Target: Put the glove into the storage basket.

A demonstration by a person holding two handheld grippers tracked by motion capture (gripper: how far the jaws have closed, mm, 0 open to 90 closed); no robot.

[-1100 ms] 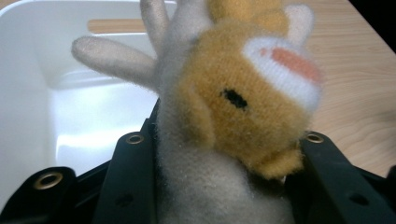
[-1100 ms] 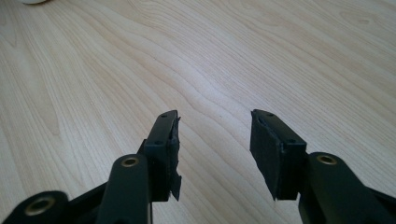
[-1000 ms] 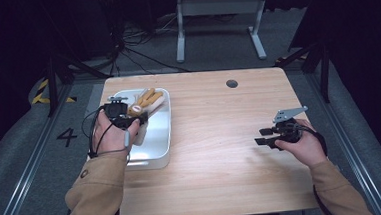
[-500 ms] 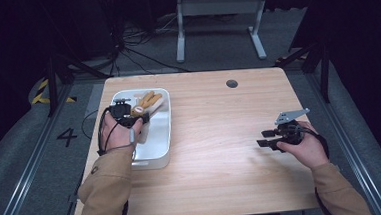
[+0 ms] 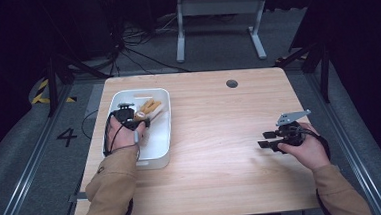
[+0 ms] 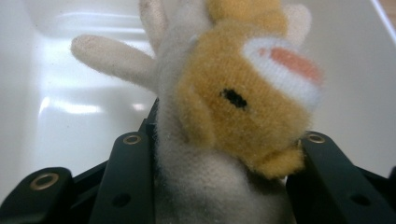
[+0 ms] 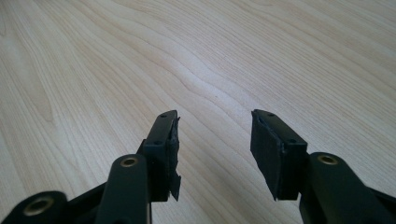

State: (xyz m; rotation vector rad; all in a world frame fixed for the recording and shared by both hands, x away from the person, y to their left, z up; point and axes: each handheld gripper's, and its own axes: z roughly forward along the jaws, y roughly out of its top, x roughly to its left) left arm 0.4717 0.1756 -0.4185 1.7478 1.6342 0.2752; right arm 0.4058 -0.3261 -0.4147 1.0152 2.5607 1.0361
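Where the tray sits, plush toy between left hand-held gripper jaws

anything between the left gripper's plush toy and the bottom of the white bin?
Nothing visible. The left gripper is shut on the plush toy and holds it inside the white bin; the left gripper view shows bare white bin floor and wall around it. What lies directly under the toy is hidden.
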